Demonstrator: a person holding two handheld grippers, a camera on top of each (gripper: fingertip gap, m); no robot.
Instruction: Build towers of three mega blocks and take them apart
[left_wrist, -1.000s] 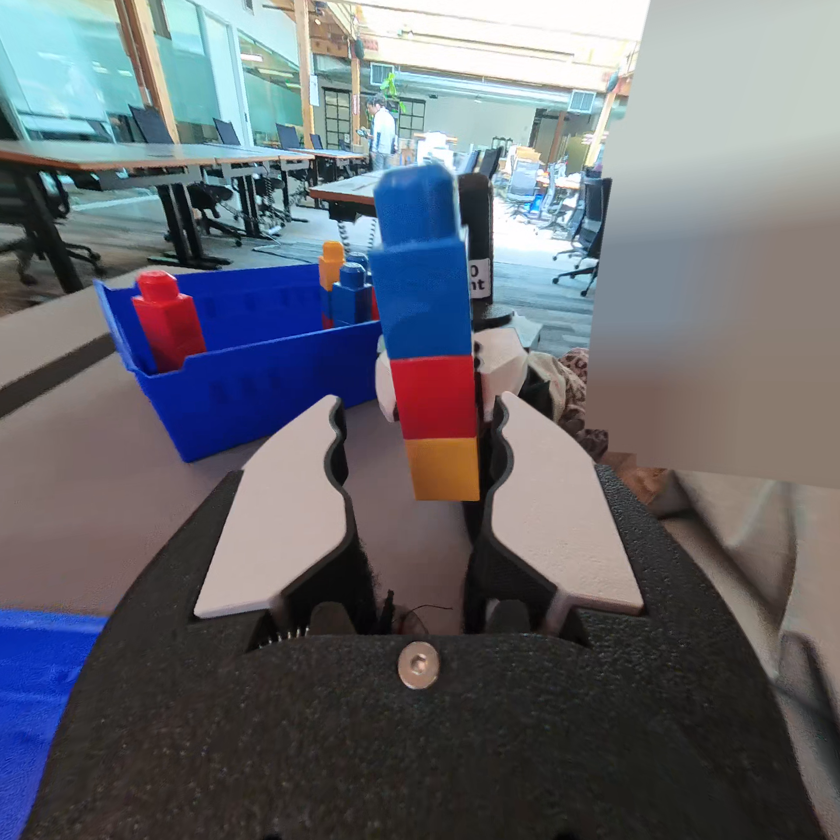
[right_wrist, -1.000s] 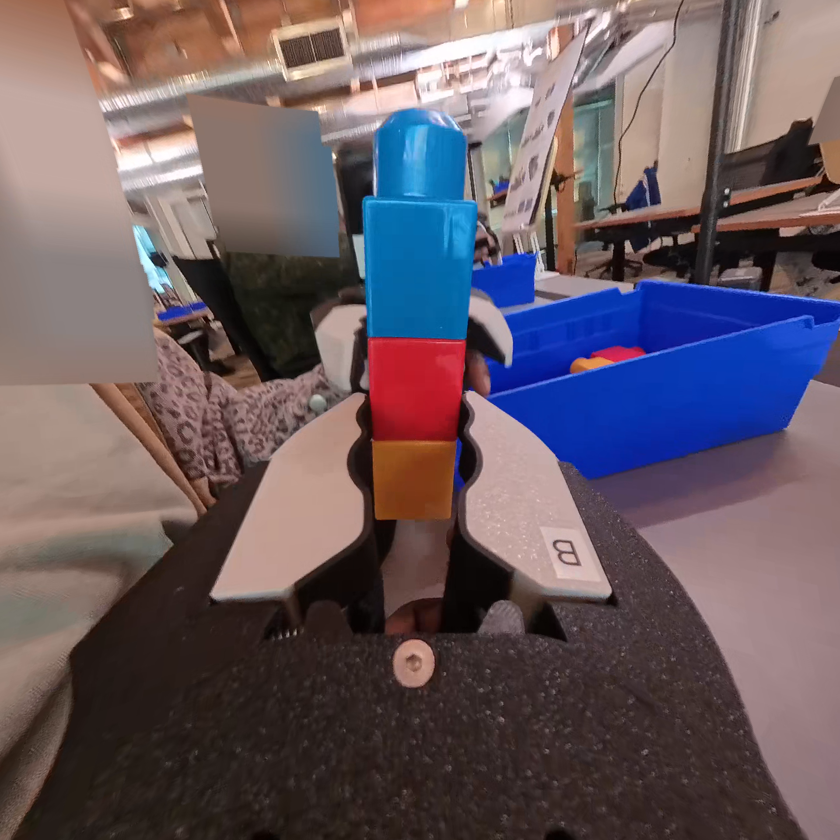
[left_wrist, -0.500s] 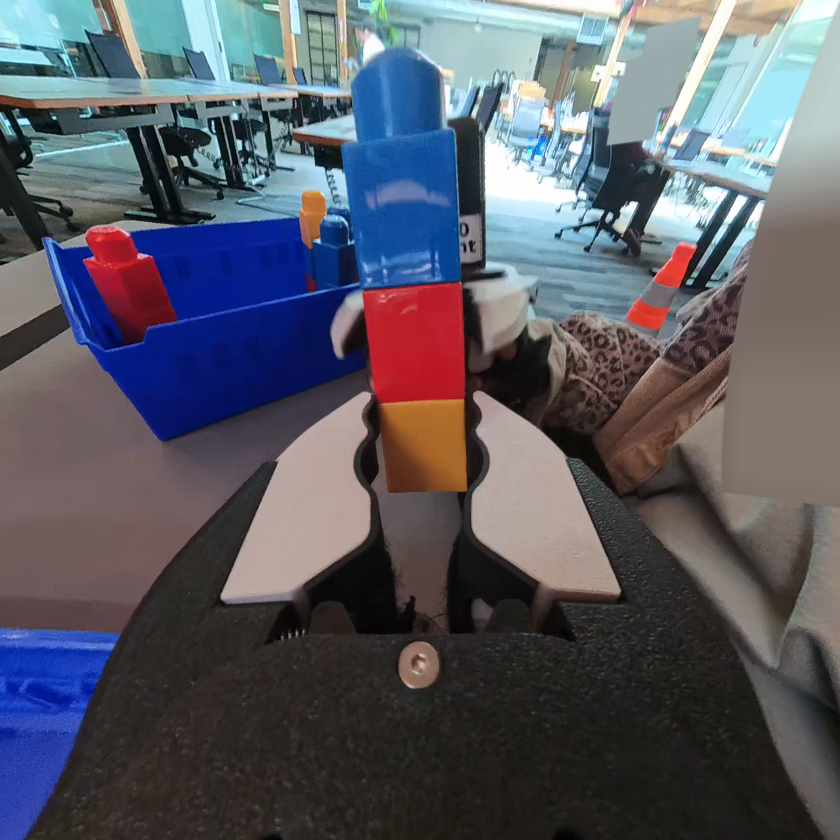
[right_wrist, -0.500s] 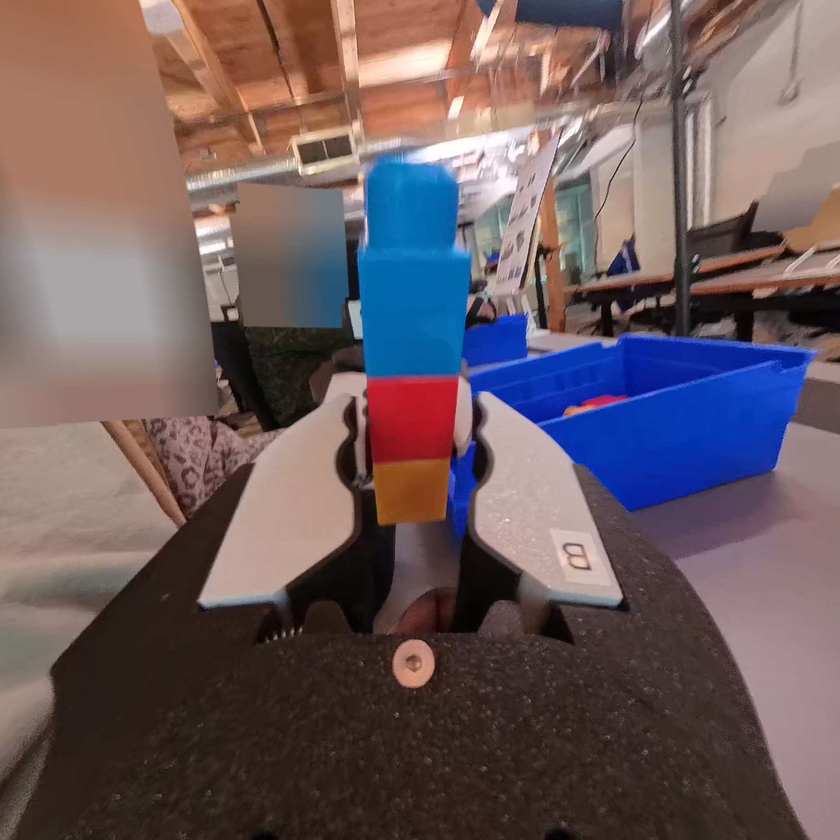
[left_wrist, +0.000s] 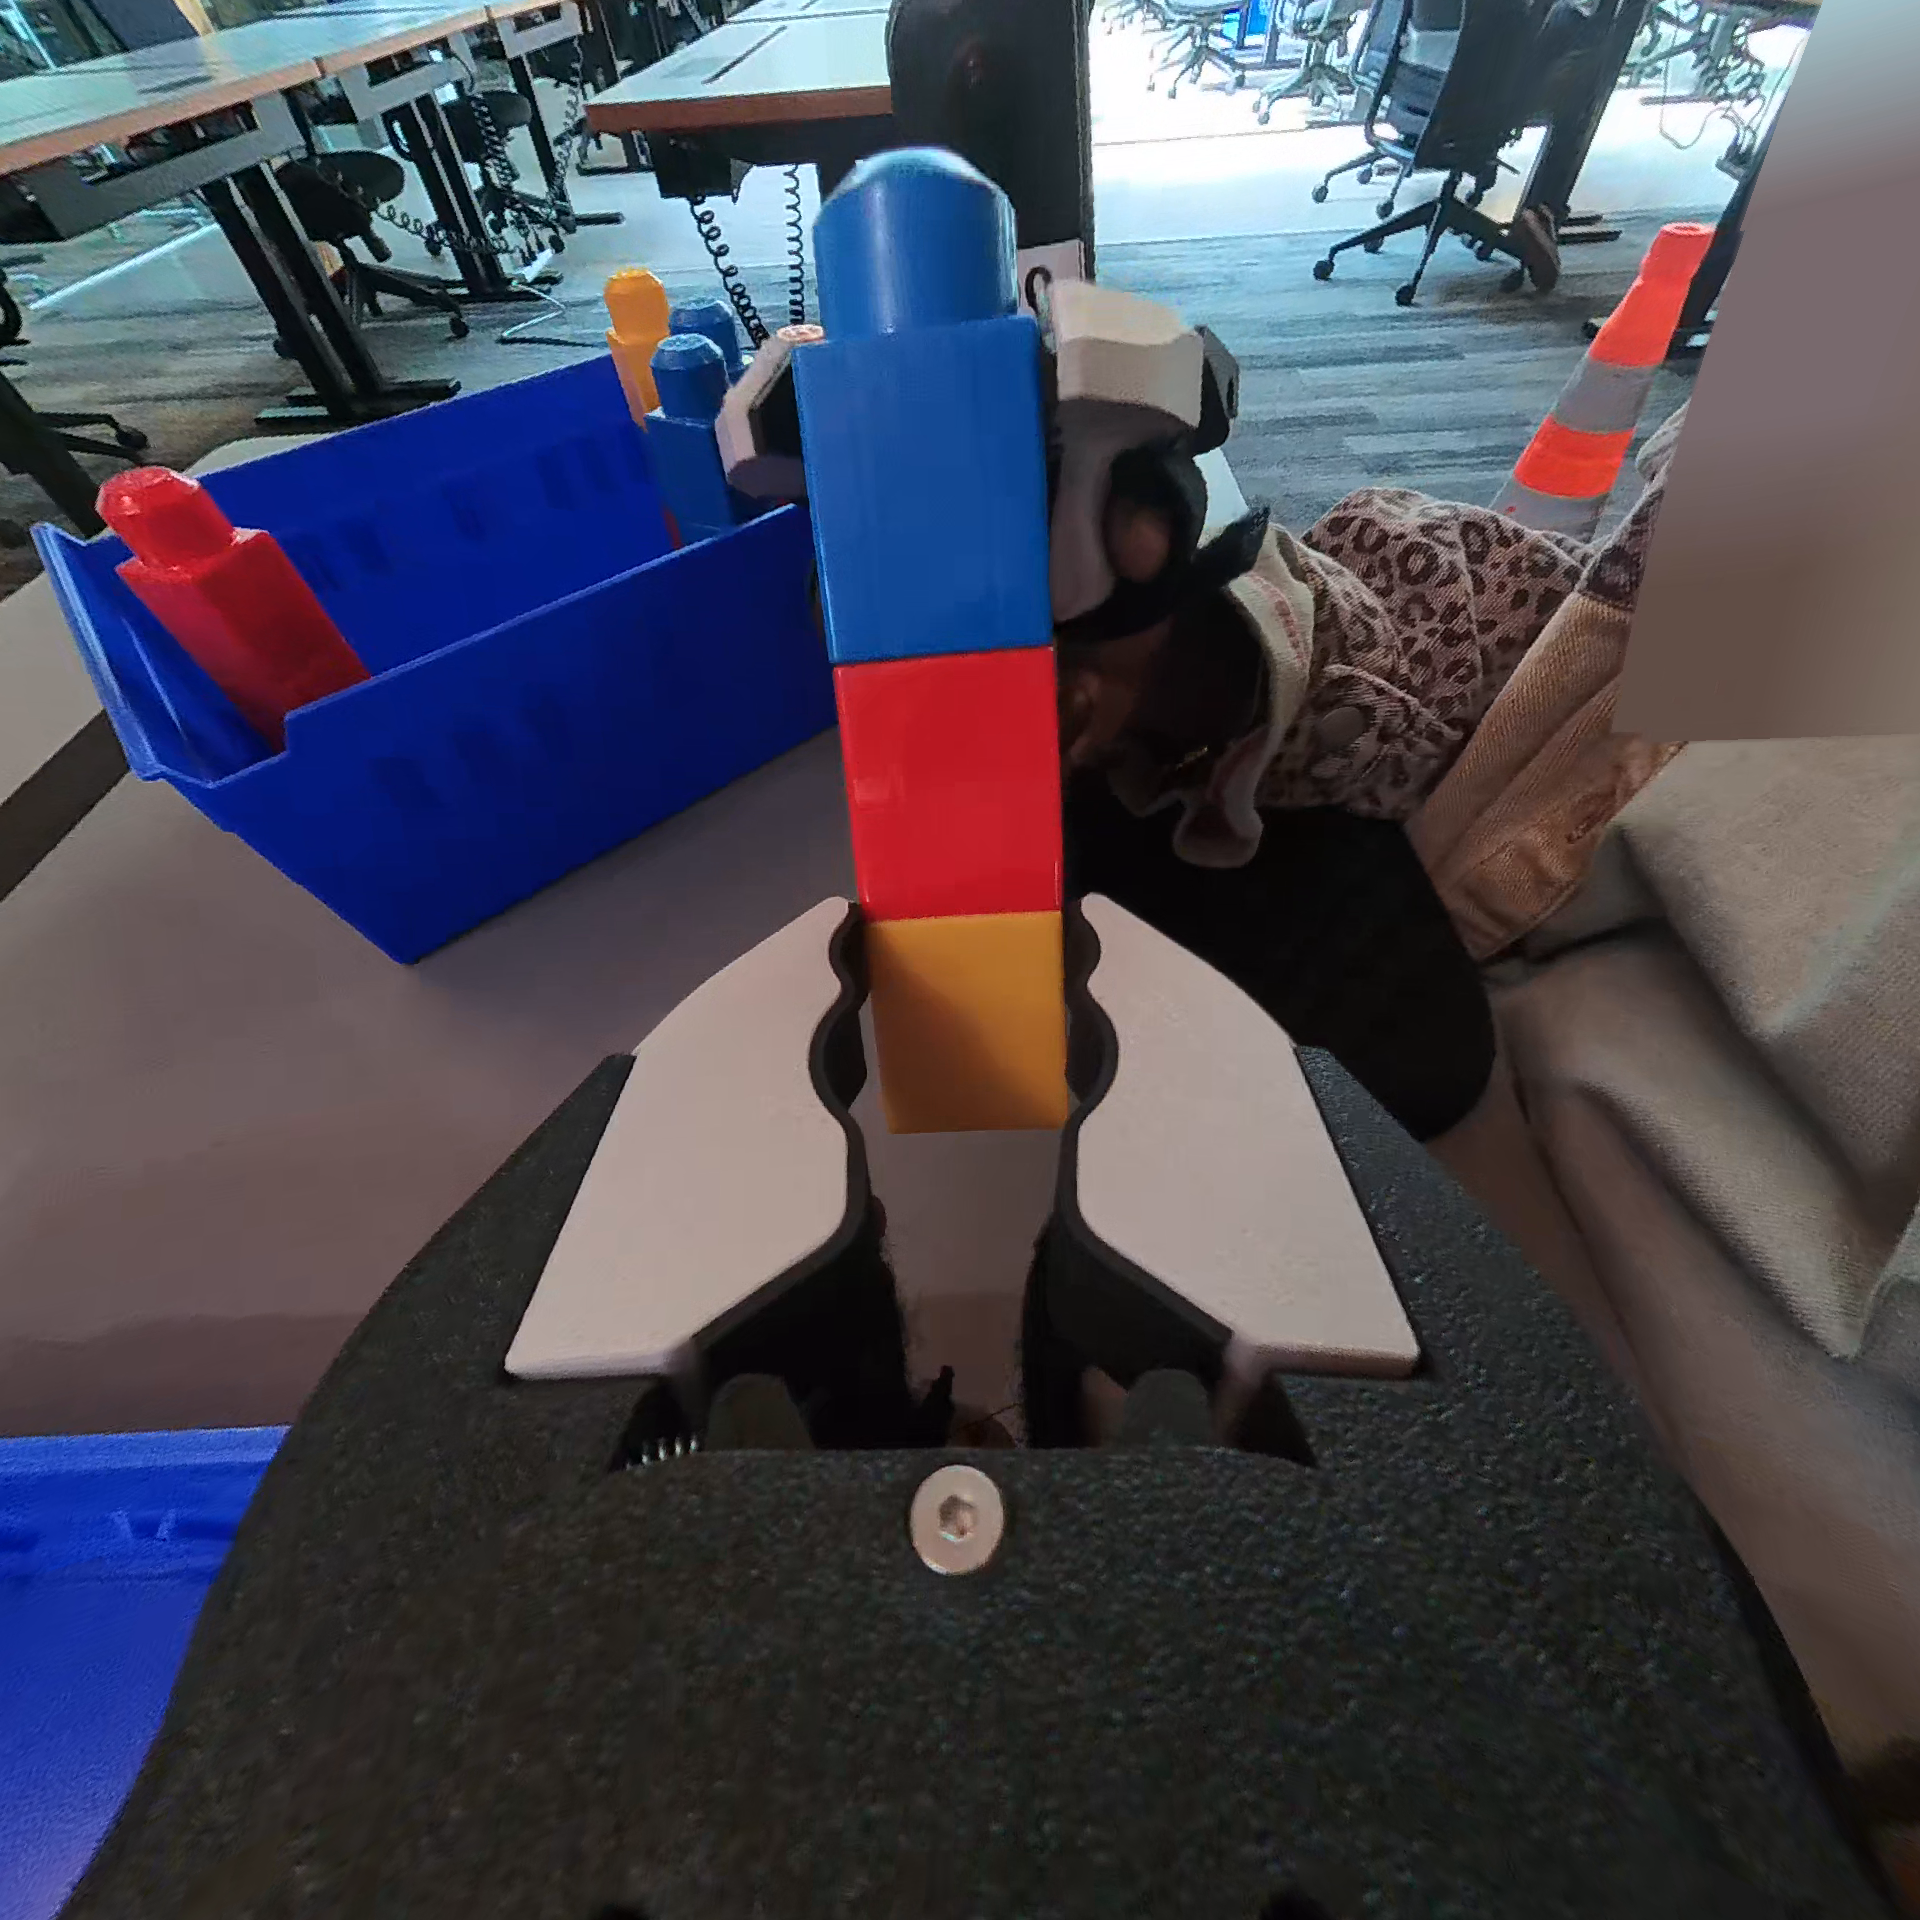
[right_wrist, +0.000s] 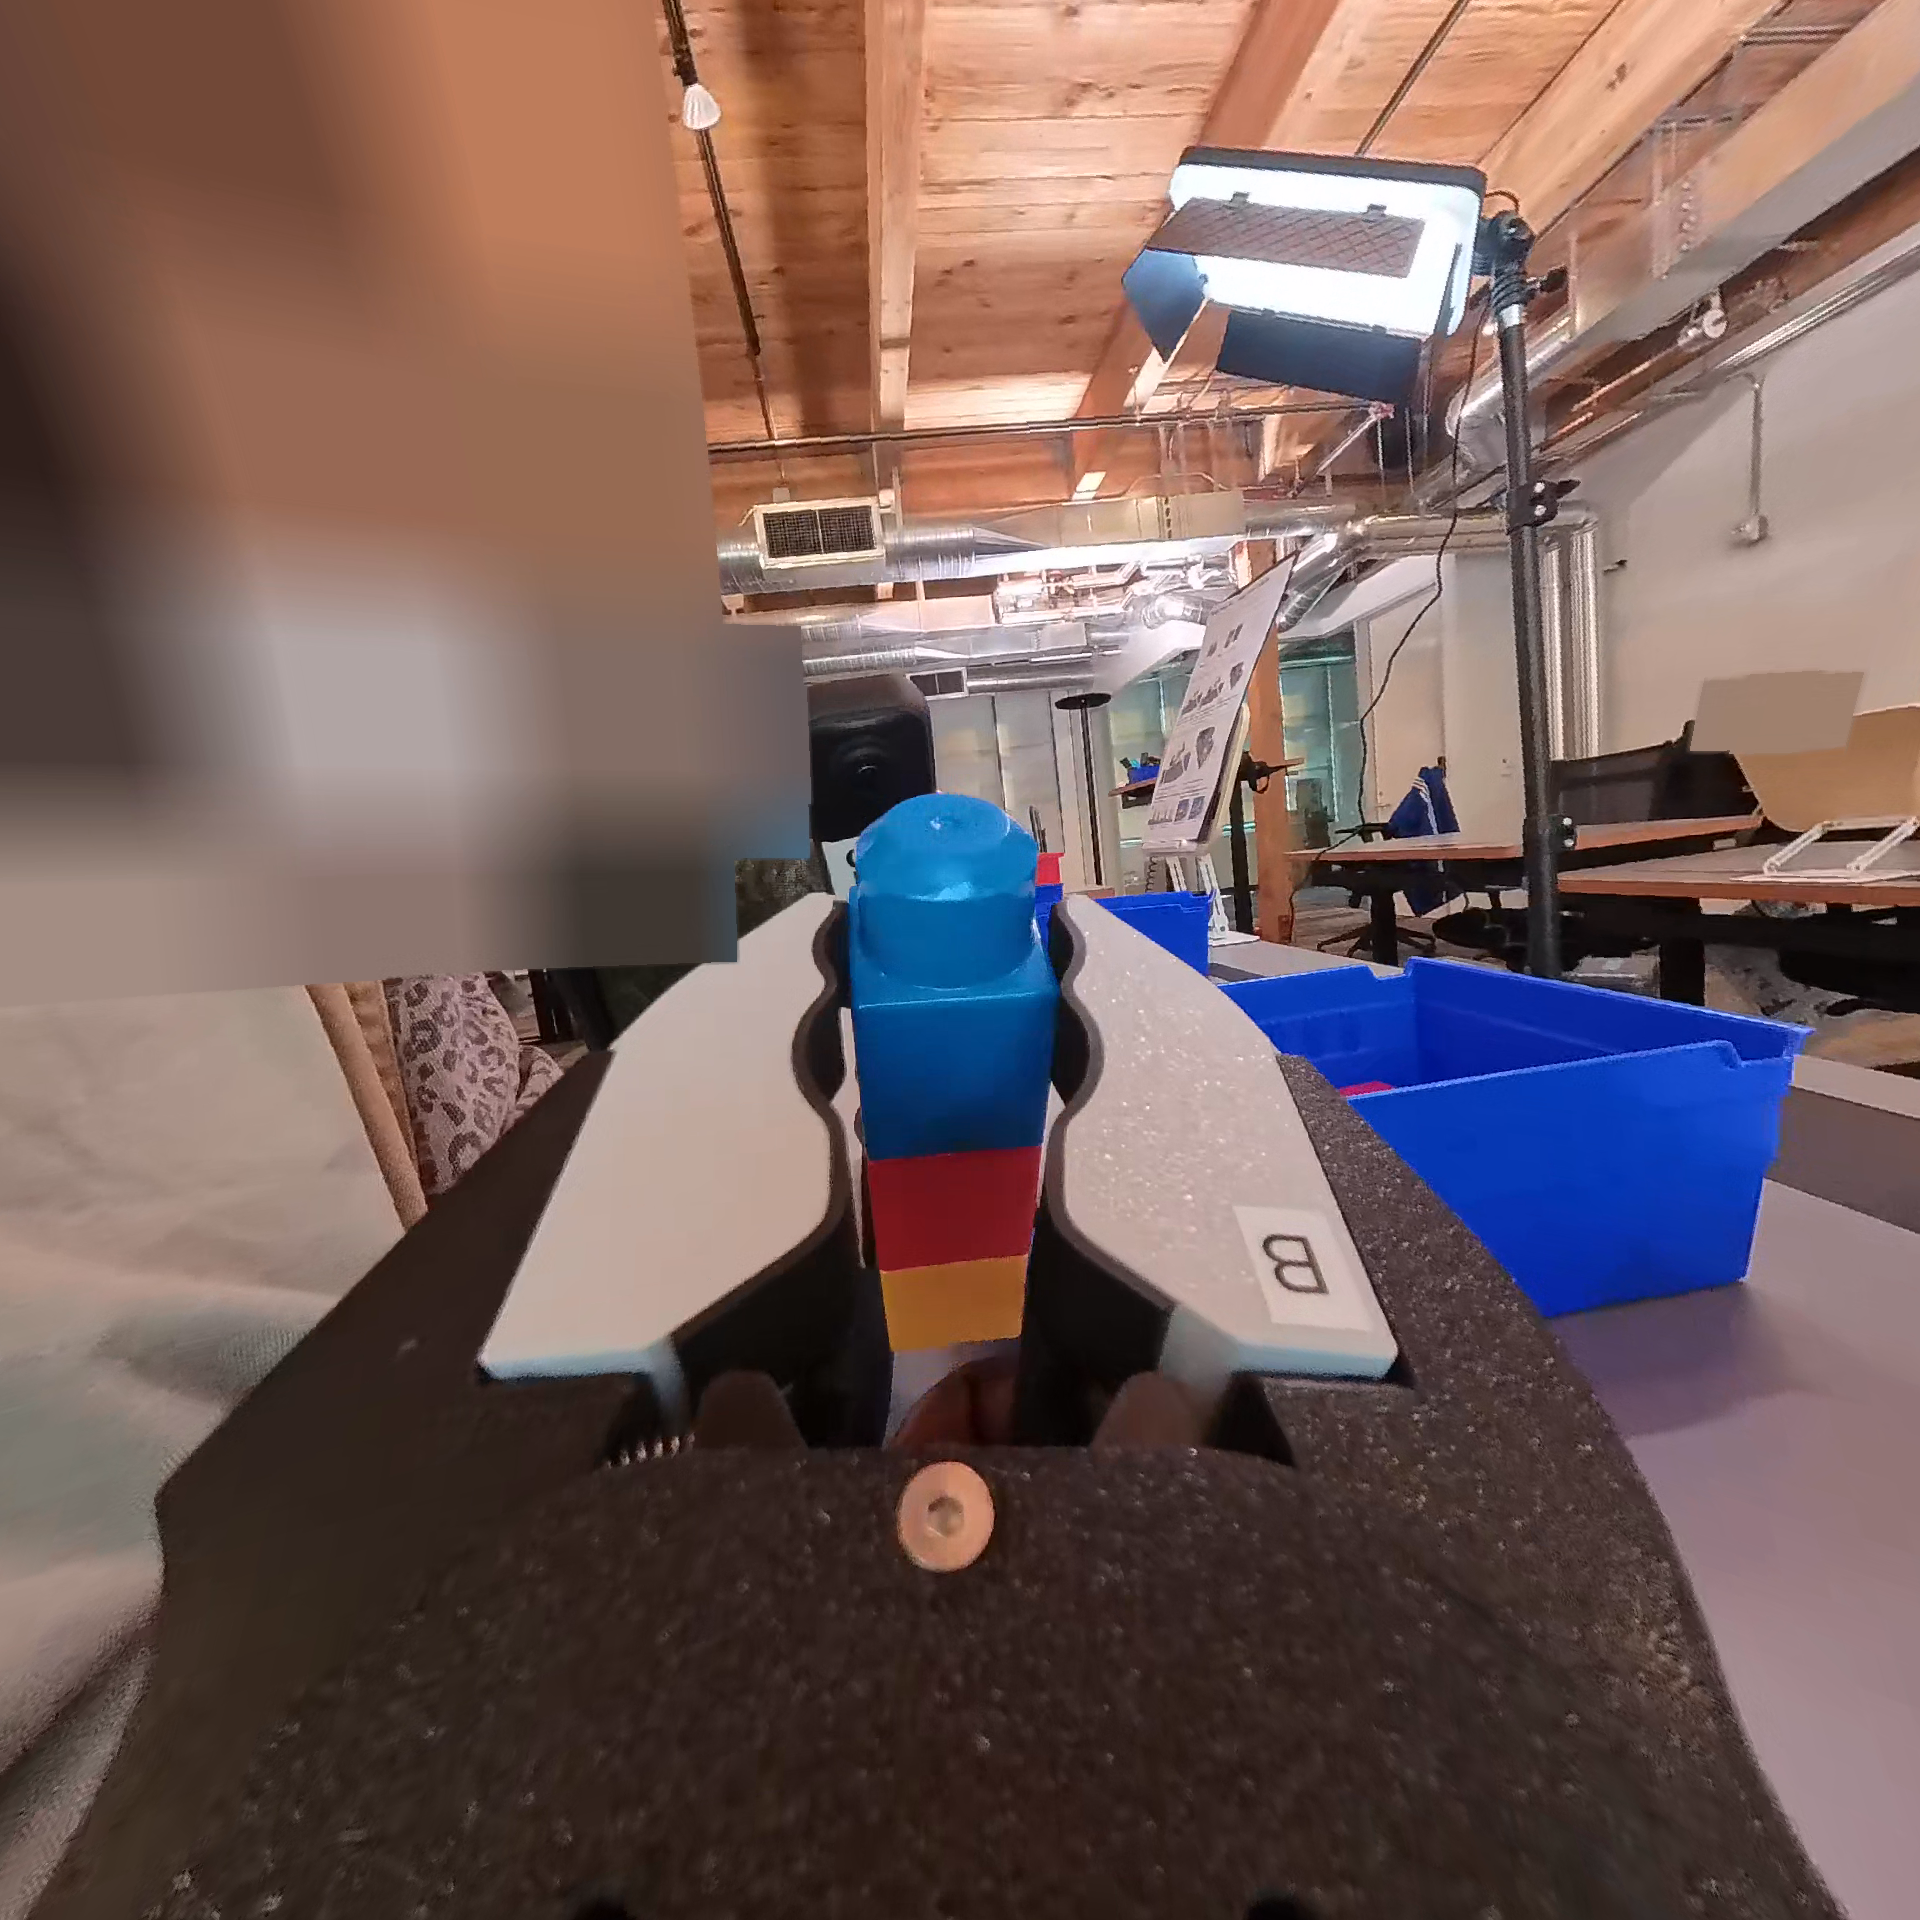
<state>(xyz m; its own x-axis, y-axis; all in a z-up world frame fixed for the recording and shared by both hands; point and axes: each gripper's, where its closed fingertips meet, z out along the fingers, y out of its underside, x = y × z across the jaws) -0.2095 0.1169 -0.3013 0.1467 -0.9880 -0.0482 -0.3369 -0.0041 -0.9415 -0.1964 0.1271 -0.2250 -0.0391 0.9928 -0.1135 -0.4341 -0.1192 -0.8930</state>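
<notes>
Blocks first: in the left wrist view a three-block tower (left_wrist: 951, 665) stands up the middle of the frame, blue block (left_wrist: 930, 488) on top, red block (left_wrist: 951, 779) in the middle, yellow block (left_wrist: 968, 1023) at the bottom. The left gripper (left_wrist: 966, 1023) has its jaws narrowed onto the yellow block, which I take as bracing the base while the top comes off. Behind the blue block, upper centre, the other gripper's pale fingers (left_wrist: 1117, 358) flank it. A blue bin (left_wrist: 499, 748) sits on the bench (left_wrist: 260, 1091) at left, with a loose red block (left_wrist: 229, 623) leaning in its near end and more blocks farther back. Half a second ago the tower sat a little lower in the jaws, and a second ago these jaws were wide and clear of it.

In the right wrist view the same tower runs down the centre, seen from above its stud. The right gripper (right_wrist: 951, 1039) is closed on the blue block, which fits a pull to separate it. Another blue bin (right_wrist: 1621, 1143) rests on the bench at right. A second ago this gripper held low, around the yellow and red blocks; it has since climbed to the blue one, and the view has tipped up toward the wooden ceiling (right_wrist: 987, 260).
</notes>
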